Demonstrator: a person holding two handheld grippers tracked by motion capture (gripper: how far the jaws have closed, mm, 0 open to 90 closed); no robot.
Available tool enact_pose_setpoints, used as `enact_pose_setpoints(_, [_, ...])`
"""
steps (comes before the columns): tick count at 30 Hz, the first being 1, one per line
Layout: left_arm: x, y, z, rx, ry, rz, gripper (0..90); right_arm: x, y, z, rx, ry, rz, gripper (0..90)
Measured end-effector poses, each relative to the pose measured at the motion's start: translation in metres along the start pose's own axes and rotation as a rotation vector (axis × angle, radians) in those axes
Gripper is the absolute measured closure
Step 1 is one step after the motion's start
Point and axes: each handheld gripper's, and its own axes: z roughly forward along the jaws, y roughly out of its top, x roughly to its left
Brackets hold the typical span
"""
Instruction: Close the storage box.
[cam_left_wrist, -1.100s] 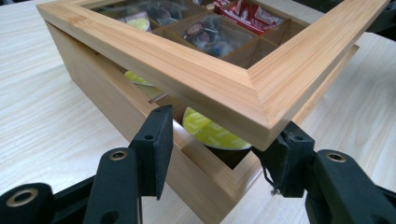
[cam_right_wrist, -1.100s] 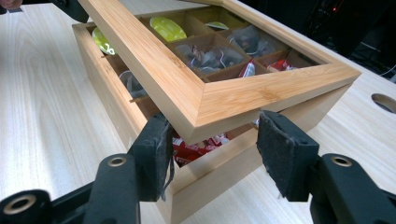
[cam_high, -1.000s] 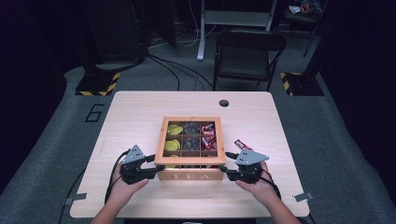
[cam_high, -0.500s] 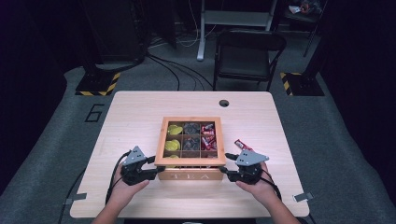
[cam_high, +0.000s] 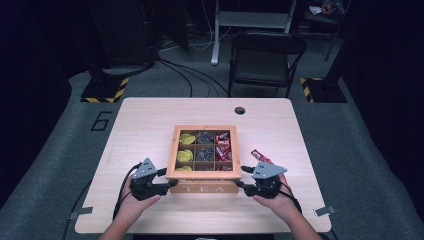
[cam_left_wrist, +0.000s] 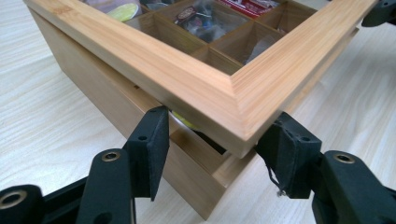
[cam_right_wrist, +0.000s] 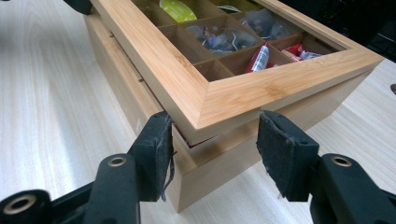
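A wooden box (cam_high: 202, 172) marked "TEA" sits near the front edge of a pale wooden surface (cam_high: 150, 120), its glazed lid (cam_high: 204, 129) raised slightly off the base at the front, so a gap shows beneath the frame in both gripper views. Through the lid, 9 compartments hold yellow packets (cam_high: 187, 139) at the box's left, grey ones (cam_high: 204, 138) in the middle column and red ones (cam_high: 222, 145) at the right.

The left claw (cam_high: 161, 181) stands at the box's front-left corner. In the left gripper view its 2 jaws straddle the lid's corner (cam_left_wrist: 243, 116), the right pad (cam_left_wrist: 285, 154) against the underside of the frame and the left pad (cam_left_wrist: 152, 140) just beside the lid's edge; the jaws have just been opening, and whether they press on the wood cannot be told.

The right claw (cam_high: 244, 180) stands at the box's front-right corner. In the right gripper view its jaws flank the lid's corner (cam_right_wrist: 219, 107) with the pads (cam_right_wrist: 280, 149) close beside the wood; a firm grasp cannot be told.

A loose red packet (cam_high: 261, 156) lies on the surface just right of the box. A dark chair (cam_high: 265, 60) stands beyond the surface.
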Motion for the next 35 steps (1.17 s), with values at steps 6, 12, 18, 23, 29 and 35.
enact_pose_setpoints(6, [-0.005, -0.004, 0.004, 0.095, 0.023, 0.063, 36.2, -0.002, 0.004, -0.009, -0.057, 0.041, 0.014, 45.0])
enact_pose_setpoints(12, [0.001, -0.005, -0.01, 0.004, -0.012, -0.032, 38.6, -0.004, 0.001, -0.007, -0.045, 0.04, 0.03, 44.8])
enact_pose_setpoints(18, [0.0, -0.005, -0.013, -0.006, -0.008, -0.033, 38.6, -0.004, 0.002, -0.008, -0.047, 0.042, 0.037, 44.6])
enact_pose_setpoints(23, [0.001, -0.004, -0.019, -0.01, -0.007, -0.034, 38.5, -0.004, 0.002, -0.007, -0.045, 0.039, 0.039, 44.4])
enact_pose_setpoints(29, [0.009, -0.005, -0.027, -0.037, 0.017, -0.061, 38.5, -0.007, 0.001, -0.008, -0.049, 0.032, 0.066, 44.3])
enact_pose_setpoints(35, [0.023, -0.009, -0.031, -0.046, 0.072, -0.097, 38.5, -0.013, -0.002, -0.008, -0.059, 0.018, 0.11, 43.2])
